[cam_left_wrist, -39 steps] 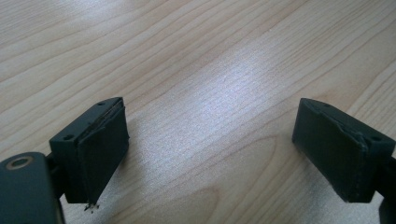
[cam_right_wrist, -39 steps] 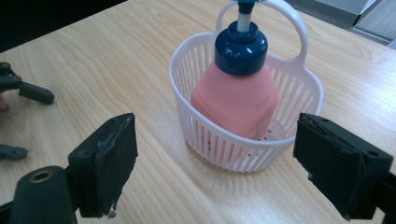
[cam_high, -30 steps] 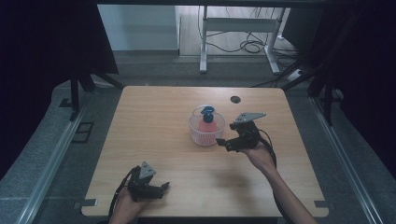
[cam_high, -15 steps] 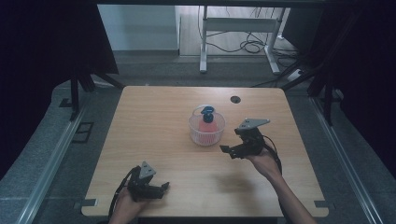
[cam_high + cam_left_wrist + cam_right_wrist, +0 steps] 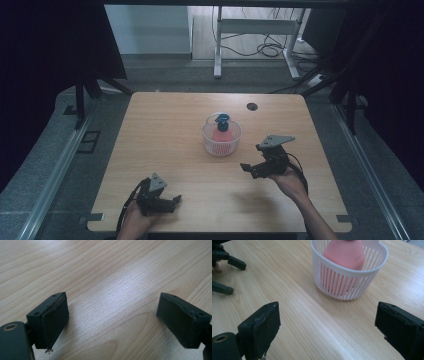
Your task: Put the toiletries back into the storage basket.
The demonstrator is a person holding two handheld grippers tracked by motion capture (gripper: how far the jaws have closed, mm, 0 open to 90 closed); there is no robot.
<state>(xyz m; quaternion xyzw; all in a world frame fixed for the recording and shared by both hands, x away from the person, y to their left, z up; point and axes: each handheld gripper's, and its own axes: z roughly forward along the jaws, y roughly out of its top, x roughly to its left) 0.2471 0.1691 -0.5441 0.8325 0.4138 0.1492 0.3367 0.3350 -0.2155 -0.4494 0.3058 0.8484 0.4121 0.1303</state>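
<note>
A white slatted basket stands a little right of the table's middle. Inside it, a pink bottle with a blue cap stands upright. My right gripper hovers just right of and nearer than the basket, apart from it. Its jaws have just been opening and nothing is between them. In the right gripper view the basket and the bottle lie ahead. My left gripper rests open near the front edge, over bare wood.
The wooden table has a small dark round hole at the back right. Beyond its far edge stand a metal frame and floor cables. The left gripper shows far off in the right gripper view.
The right gripper has drawn back from the basket, toward the person and slightly right, with its jaws wider. The left gripper has stayed in place.
</note>
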